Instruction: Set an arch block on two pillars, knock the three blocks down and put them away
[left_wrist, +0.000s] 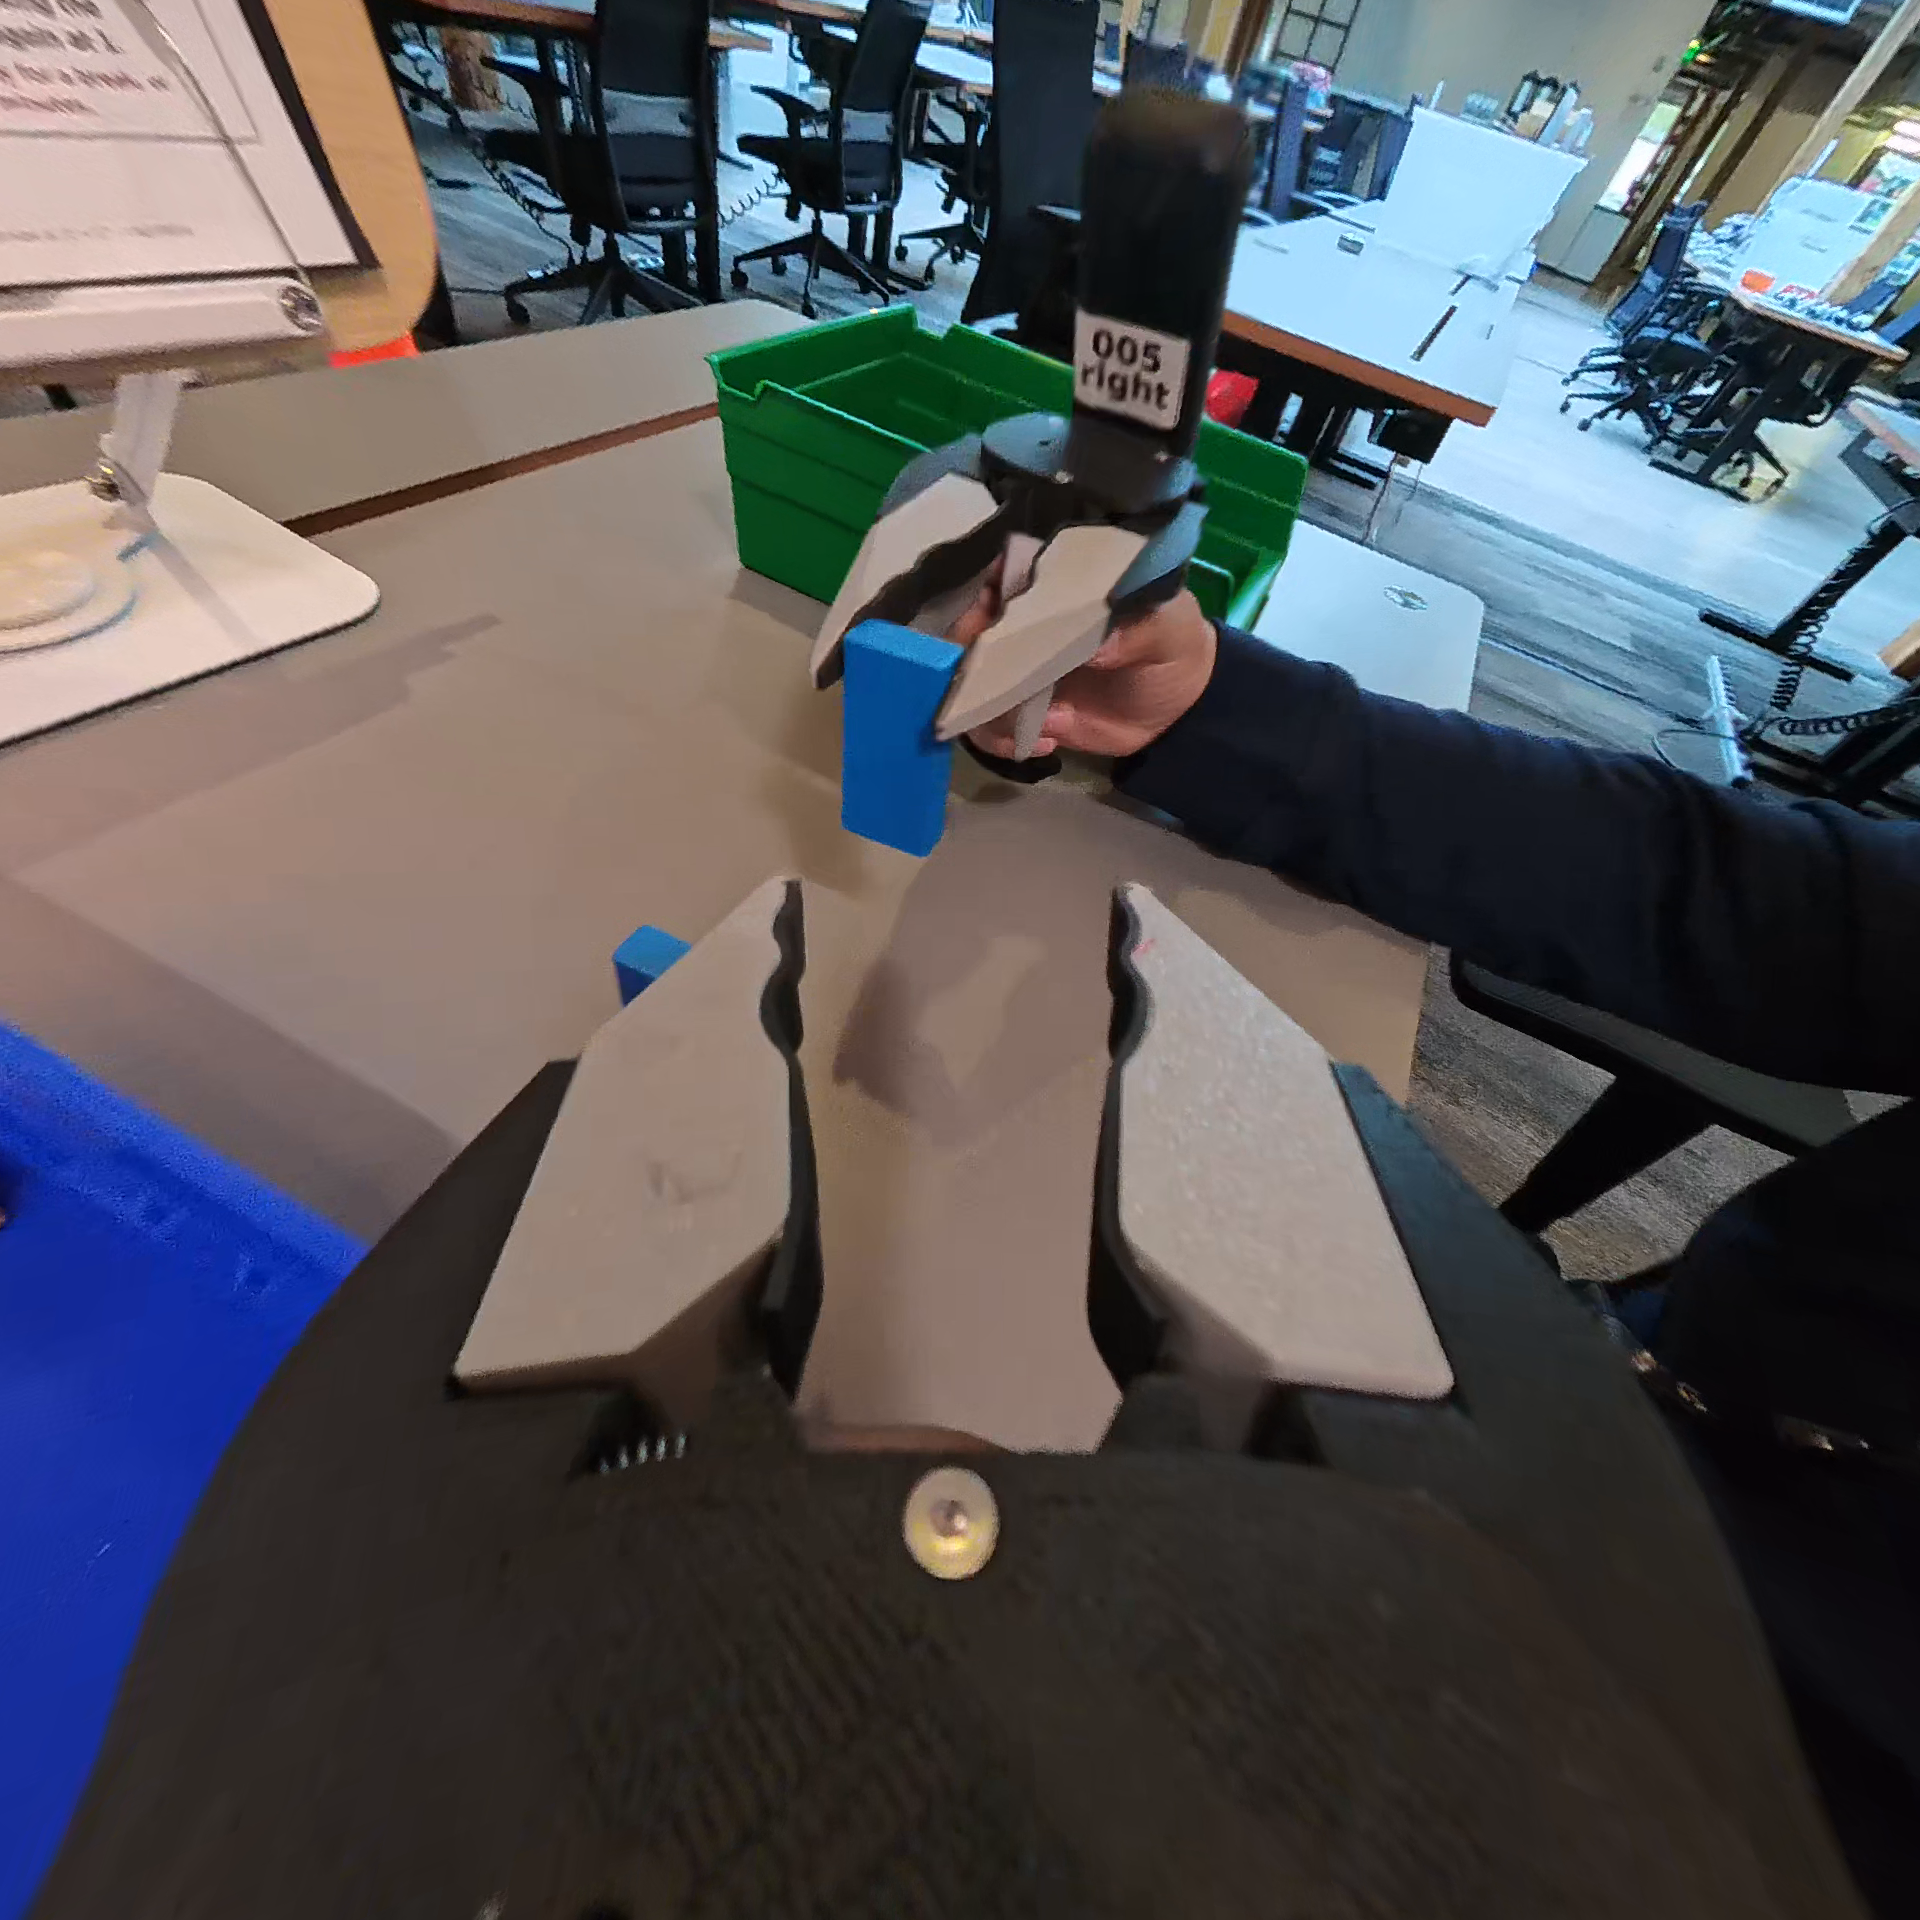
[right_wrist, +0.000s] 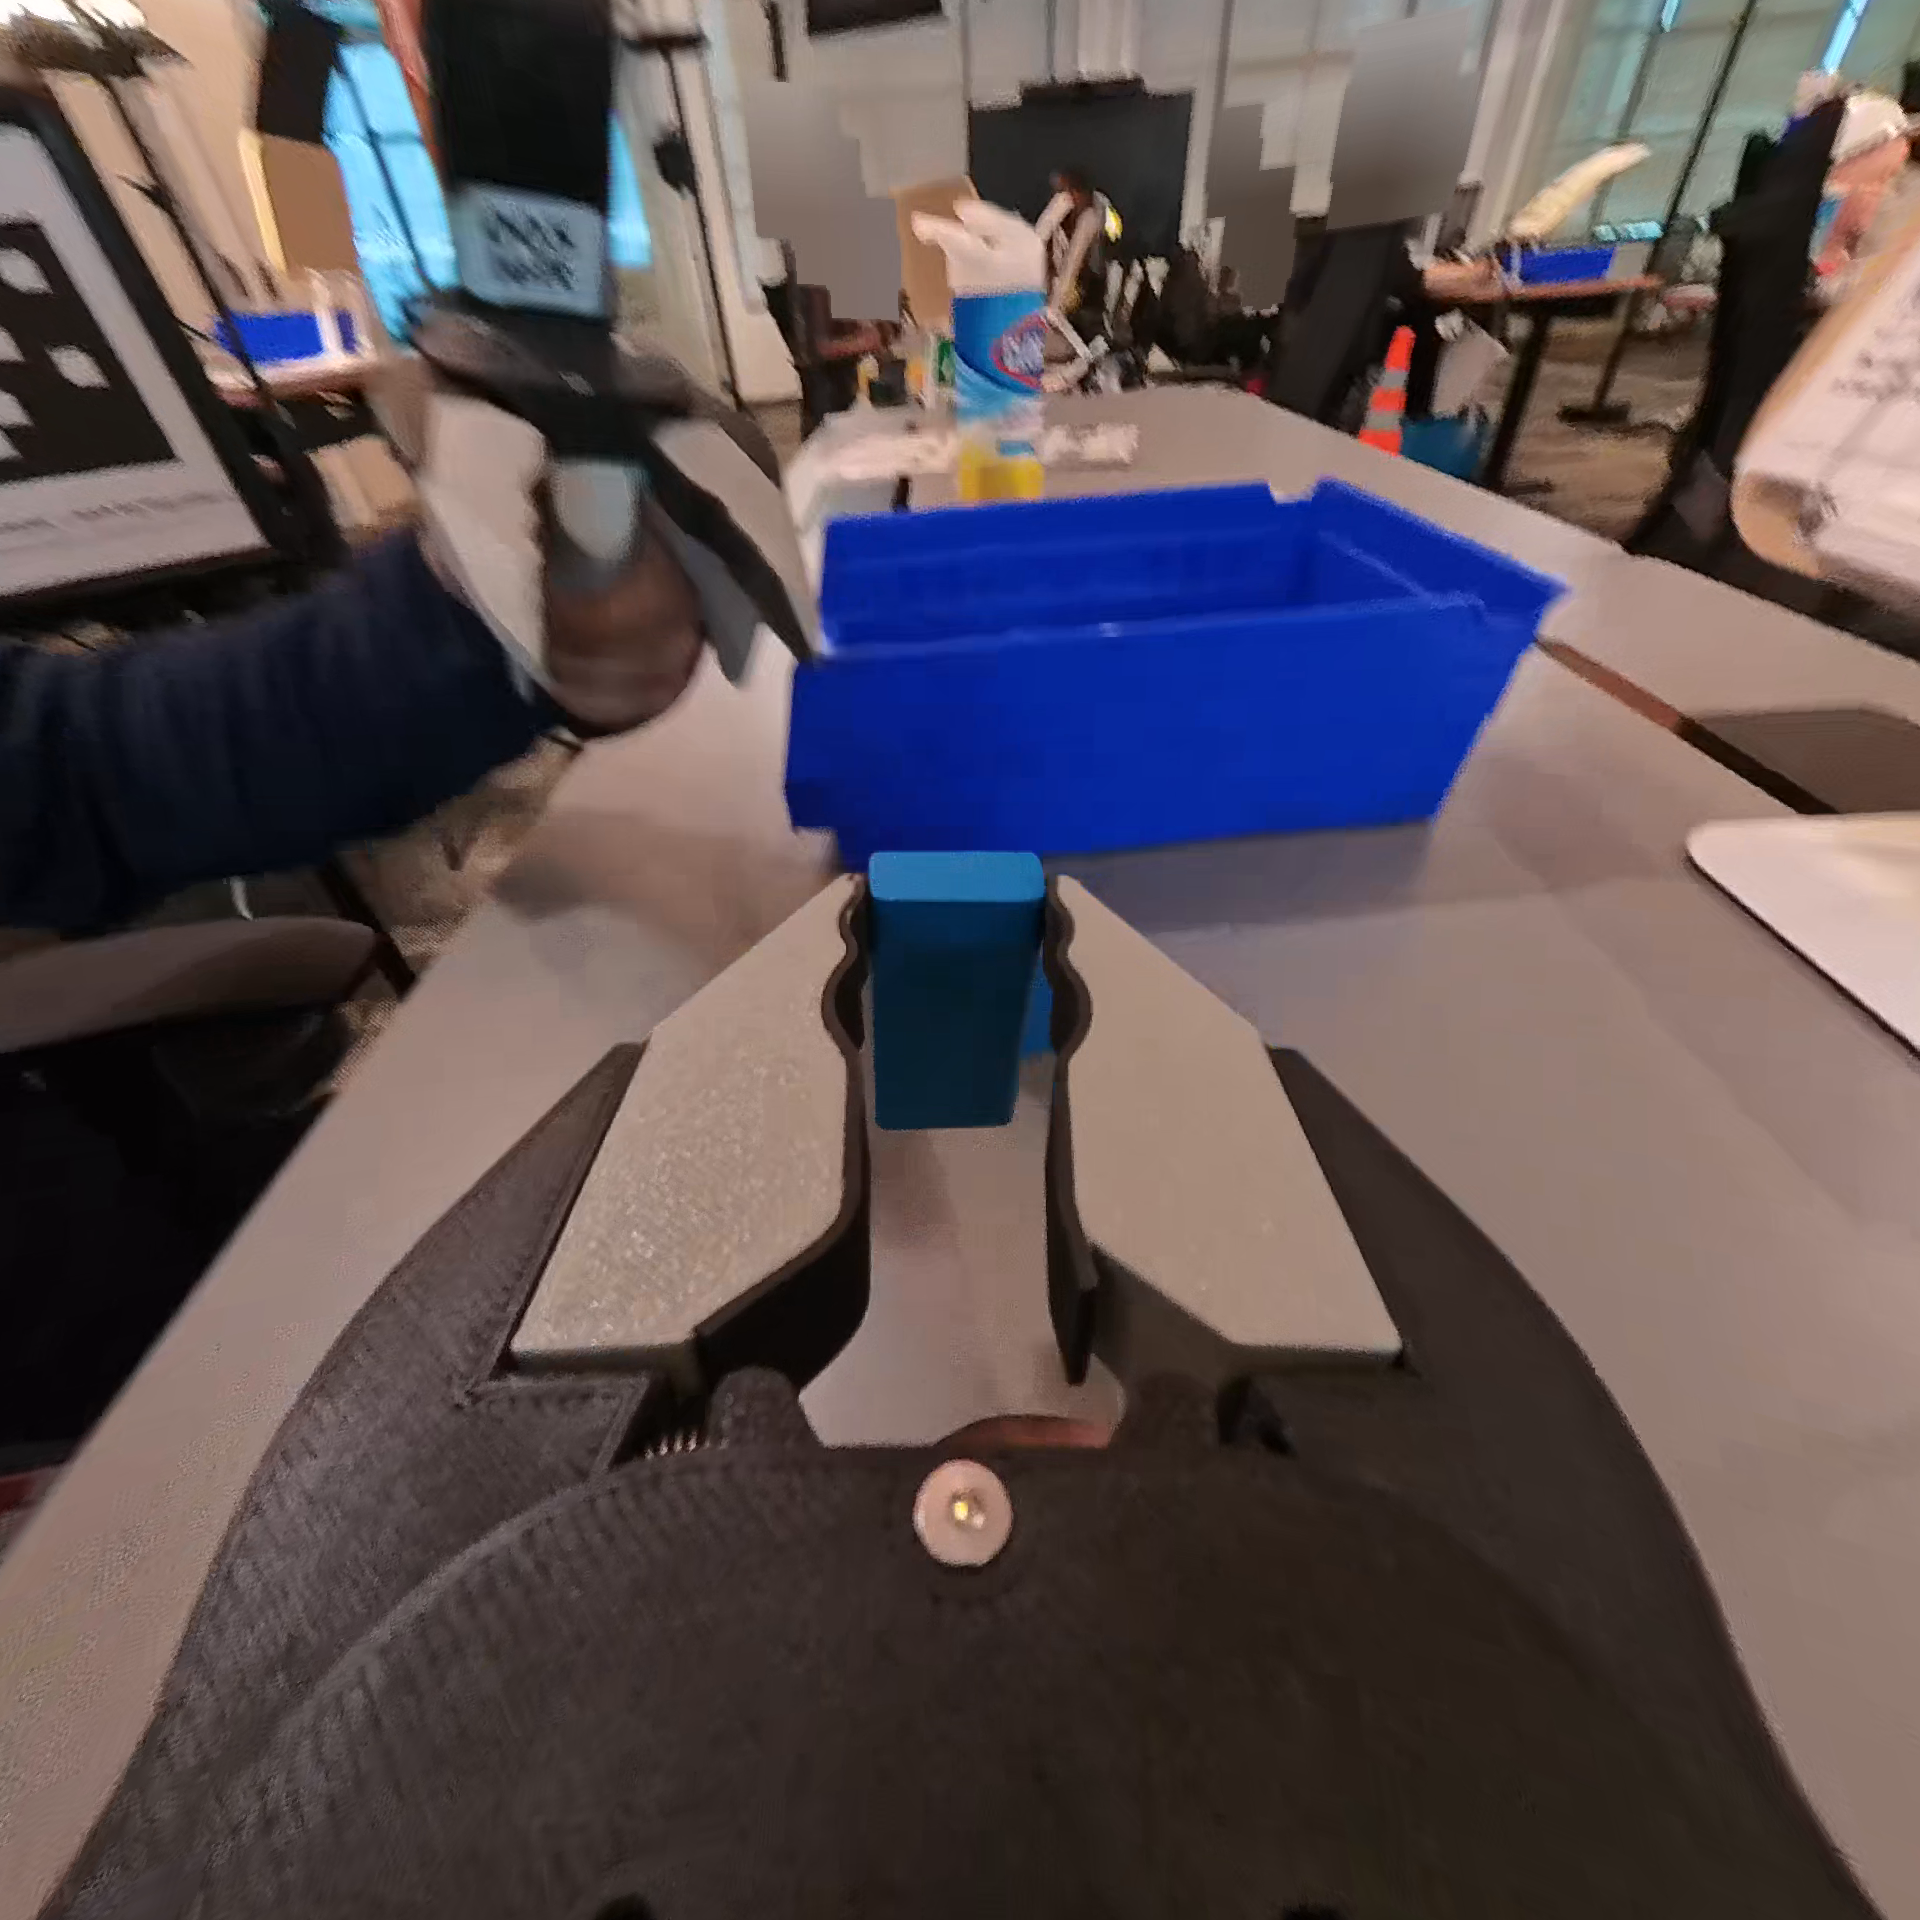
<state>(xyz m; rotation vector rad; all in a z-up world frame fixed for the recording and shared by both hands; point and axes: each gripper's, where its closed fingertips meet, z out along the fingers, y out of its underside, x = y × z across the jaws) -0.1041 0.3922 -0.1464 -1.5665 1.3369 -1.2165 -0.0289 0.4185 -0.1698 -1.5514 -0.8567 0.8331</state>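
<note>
Both views are bright and evenly lit from overhead, with soft grey shadows on the bench (left_wrist: 520, 727), the plainest under the far claw (left_wrist: 883, 696) in the left wrist view. Wide-angle lenses bend straight lines toward the frame edges. The right wrist view is smeared by motion blur at the far left, where the other claw (right_wrist: 665, 644) and the sleeve (right_wrist: 208, 727) lose detail, and the far room is soft.

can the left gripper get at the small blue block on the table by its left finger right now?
Probably yes: the left gripper is open and empty, the blue block stands on bare table just past its left fingertip, nothing between.
</note>
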